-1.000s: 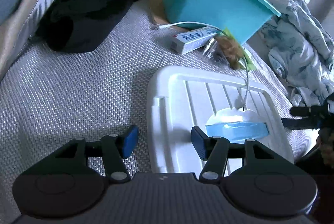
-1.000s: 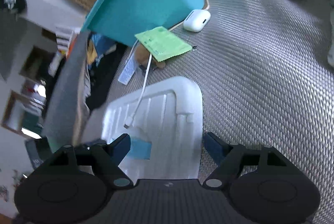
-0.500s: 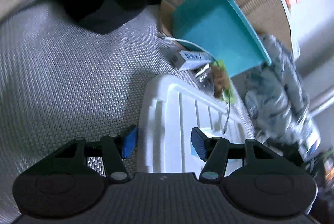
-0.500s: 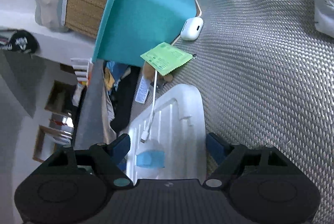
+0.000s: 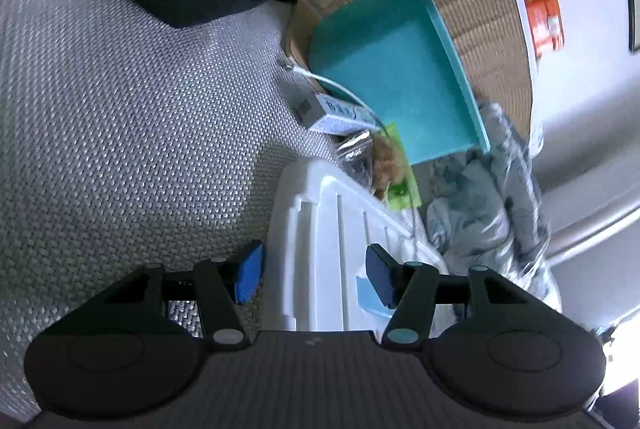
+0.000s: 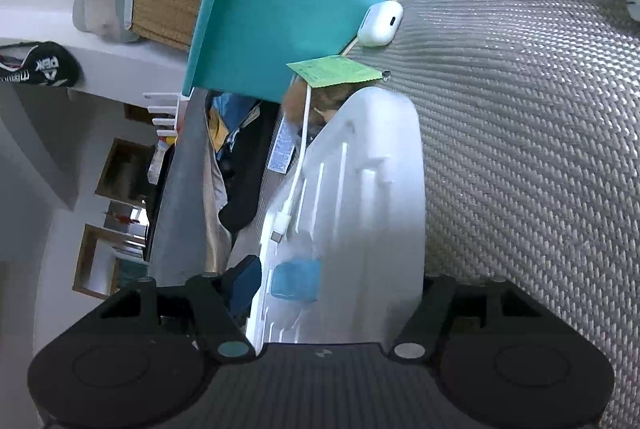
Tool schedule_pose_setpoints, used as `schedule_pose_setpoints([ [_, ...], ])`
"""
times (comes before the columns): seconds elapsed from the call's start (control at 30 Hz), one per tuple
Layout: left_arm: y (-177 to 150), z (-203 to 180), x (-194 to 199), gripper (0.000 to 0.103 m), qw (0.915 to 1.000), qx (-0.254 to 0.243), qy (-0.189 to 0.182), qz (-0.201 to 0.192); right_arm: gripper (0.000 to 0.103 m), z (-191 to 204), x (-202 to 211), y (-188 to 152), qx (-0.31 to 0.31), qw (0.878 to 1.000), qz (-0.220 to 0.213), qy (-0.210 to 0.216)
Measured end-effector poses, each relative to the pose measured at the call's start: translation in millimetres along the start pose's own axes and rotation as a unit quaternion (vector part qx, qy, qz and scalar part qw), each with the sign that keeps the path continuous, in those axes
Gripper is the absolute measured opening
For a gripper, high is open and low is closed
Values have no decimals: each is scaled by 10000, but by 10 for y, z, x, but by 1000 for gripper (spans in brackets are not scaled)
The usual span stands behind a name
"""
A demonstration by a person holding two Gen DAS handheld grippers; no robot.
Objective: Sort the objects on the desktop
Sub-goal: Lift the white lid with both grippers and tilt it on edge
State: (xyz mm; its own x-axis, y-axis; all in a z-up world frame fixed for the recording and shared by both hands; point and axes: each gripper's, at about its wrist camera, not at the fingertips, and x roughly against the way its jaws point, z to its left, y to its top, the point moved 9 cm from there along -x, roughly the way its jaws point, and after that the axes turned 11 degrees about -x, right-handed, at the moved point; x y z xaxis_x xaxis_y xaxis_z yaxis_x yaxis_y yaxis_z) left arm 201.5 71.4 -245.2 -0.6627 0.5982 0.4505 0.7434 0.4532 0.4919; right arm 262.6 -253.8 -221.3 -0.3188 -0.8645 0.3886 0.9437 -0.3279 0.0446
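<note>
Two grippers: both at the near end of one white tray
Left gripper (image 5: 312,275): fingers astride the tray's near left rim, one blue pad outside, one inside; whether the pads press on it cannot be told
White tray (image 5: 324,229): lies on the woven grey mat (image 5: 120,129), long axis running from near to far, far end toward the teal tub (image 5: 384,77)
Blue-and-white item (image 6: 296,279): in the tray's near end (partly hidden)
White cable (image 6: 298,157): plug in the tray, cord running far along its length
Right gripper (image 6: 340,289): jaws closing across the tray's width, tray between them
Earbud case (image 6: 380,23): far right, against the tub
</note>
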Motion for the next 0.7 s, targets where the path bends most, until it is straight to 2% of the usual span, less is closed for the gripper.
schedule_pose_setpoints([
  [0.1,5,43,19,58,9993,284,-193,-173,54,-66,33,15,-141,9999,-13,-67],
  [0.17,2,48,10,56,9993,269,-145,-194,37,-126,41,17,-306,9995,-3,-96],
  [0.33,-78,-36,-20,53,9981,-495,253,-258,33,-194,55,20,-482,9988,-10,-105],
  [0.5,-23,95,41,50,9989,86,-232,-406,24,-271,69,6,-1032,9942,-8,291],
  [0.6,0,149,44,47,9983,278,-347,-375,10,-225,64,2,-1237,9896,7,735],
  [0.7,7,157,44,47,9979,356,-391,-383,10,-150,71,14,-1217,9882,13,935],
])
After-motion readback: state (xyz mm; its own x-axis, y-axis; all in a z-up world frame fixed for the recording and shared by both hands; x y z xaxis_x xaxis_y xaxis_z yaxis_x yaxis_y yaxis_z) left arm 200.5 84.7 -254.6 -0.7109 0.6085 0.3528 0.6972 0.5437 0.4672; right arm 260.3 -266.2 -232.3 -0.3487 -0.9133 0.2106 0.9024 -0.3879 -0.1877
